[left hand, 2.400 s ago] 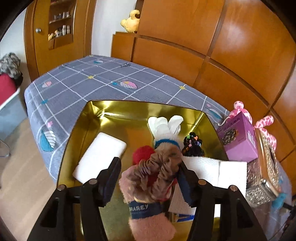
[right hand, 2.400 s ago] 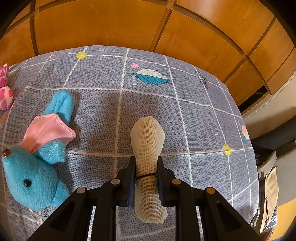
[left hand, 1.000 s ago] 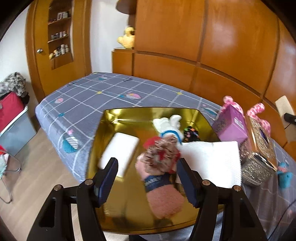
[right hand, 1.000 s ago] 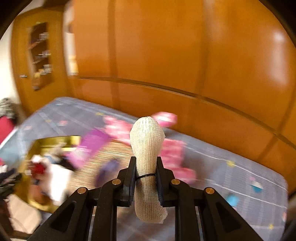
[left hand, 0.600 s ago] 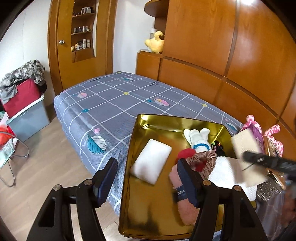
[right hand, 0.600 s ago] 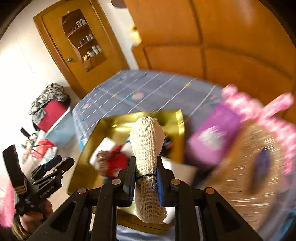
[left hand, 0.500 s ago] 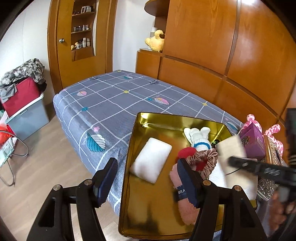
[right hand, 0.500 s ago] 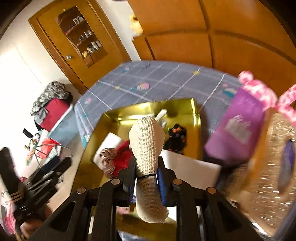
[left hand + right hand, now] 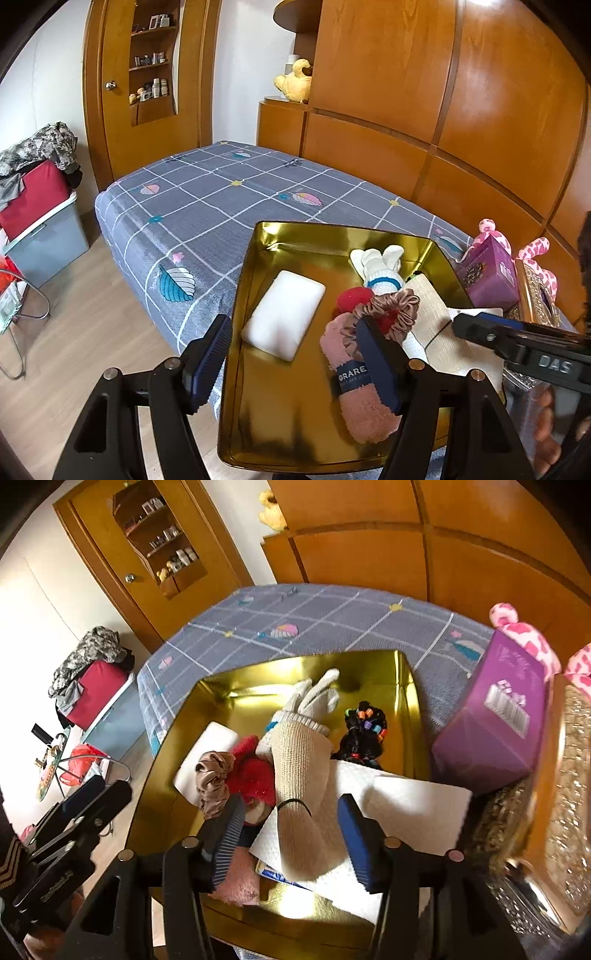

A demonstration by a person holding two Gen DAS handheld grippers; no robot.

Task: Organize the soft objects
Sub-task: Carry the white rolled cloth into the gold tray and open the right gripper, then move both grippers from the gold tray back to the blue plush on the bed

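We see the beige mesh roll point(image 9: 301, 797) lying lengthwise in the gold tray point(image 9: 177, 801), lower centre of frame, between the released right claw point(image 9: 288, 836); the left claw point(image 9: 295, 363), also spread, sits farther off.

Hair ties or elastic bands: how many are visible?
3: brown scrunchie against the red plush; black beaded tie near the tray's right wall; thin black band around the beige roll. Others may hide.

The gold tray point(image 9: 258, 424) has bare floor at its near-left; soft toys point(image 9: 373, 317) crowd its right half.
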